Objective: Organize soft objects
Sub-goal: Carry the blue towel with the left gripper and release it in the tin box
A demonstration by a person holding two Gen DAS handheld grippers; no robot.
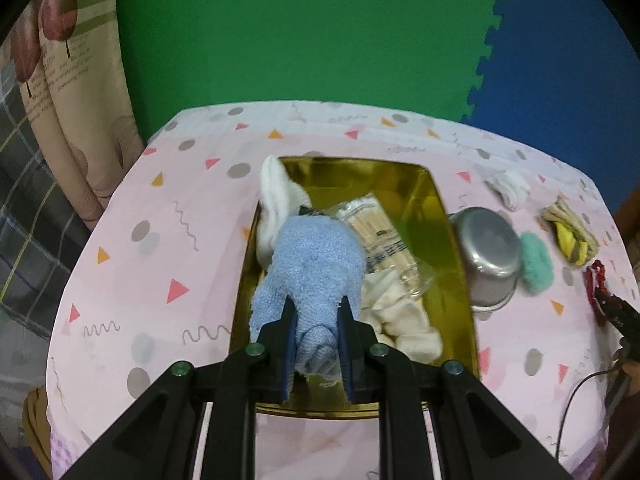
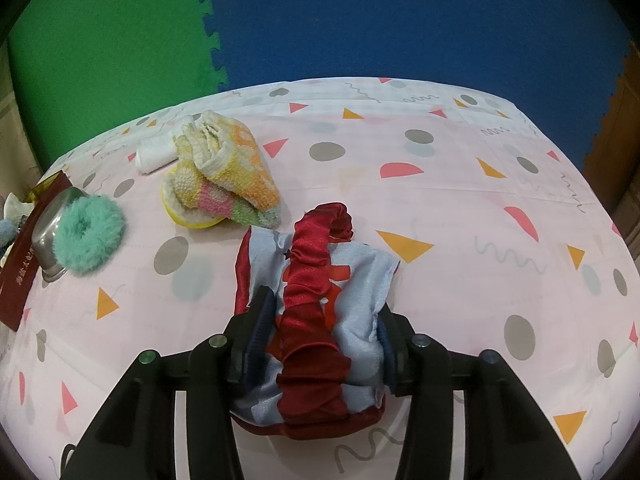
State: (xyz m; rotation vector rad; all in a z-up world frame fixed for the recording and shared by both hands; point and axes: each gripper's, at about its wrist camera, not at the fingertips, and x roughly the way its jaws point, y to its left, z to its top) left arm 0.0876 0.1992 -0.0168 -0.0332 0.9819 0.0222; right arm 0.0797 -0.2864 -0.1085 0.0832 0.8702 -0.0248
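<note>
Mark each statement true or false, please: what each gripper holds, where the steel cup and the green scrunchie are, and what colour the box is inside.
1. The left gripper holds a blue fuzzy sock. True.
2. That sock is over the gold box. True.
3. The right gripper is empty. False: a red and pale blue fabric piece lies between its fingers.
4. The steel cup stands upright. False: it lies on its side.
5. The green scrunchie lies inside the box. False: it lies on the tablecloth, beside the cup.
</note>
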